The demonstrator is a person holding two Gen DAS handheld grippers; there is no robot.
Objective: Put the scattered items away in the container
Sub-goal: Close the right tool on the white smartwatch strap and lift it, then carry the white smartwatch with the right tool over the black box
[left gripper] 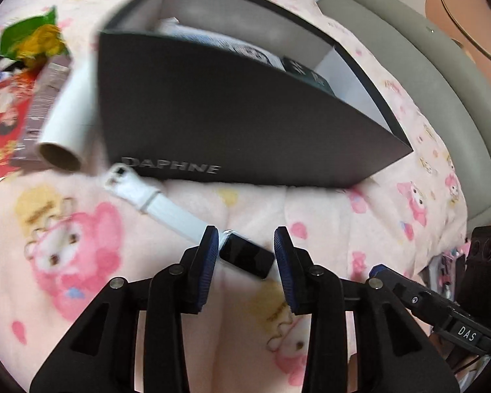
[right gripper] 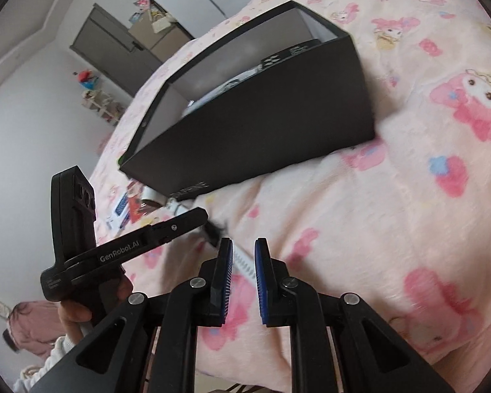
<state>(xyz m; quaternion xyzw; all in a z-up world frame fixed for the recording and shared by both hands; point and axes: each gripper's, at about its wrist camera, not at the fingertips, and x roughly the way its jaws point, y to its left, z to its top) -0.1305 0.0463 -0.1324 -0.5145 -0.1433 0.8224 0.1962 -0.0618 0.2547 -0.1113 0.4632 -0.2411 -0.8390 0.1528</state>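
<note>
Pink cartoon-printed bedding (left gripper: 327,216) covers the bed on which everything lies, and a black shoebox (left gripper: 232,114) marked DAPHNE serves as the landmark. From the left wrist view, a white-strapped smartwatch (left gripper: 247,258) is seen just in front of the shoebox's long near wall, its dark face lying between the fingers of the left gripper (left gripper: 245,262); the jaws stand partly open around it and no pad is seen pressing on the case, though the left pad sits very close to the strap. The step in hand is judged to be the pickup of the watch: the jaws would need to be closed on the case, and then it would have to be lifted over the near wall into the shoebox, where papers and a dark card already lie. Left of the shoebox a white paper roll (left gripper: 65,121), a brown carton (left gripper: 42,104), a red packet (left gripper: 0,124) and a green-yellow wrapper (left gripper: 32,39) are left unsorted. From the right wrist view, the shoebox (right gripper: 255,124) is seen tilted on the soft bedding, and the right gripper (right gripper: 244,281) is held narrow with nothing clamped, only a strip of white strap (right gripper: 244,262) visible beyond its pads. The left gripper's body (right gripper: 121,252) is seen below the shoebox's corner, so crowding between the two tools is a possible hindrance.
</note>
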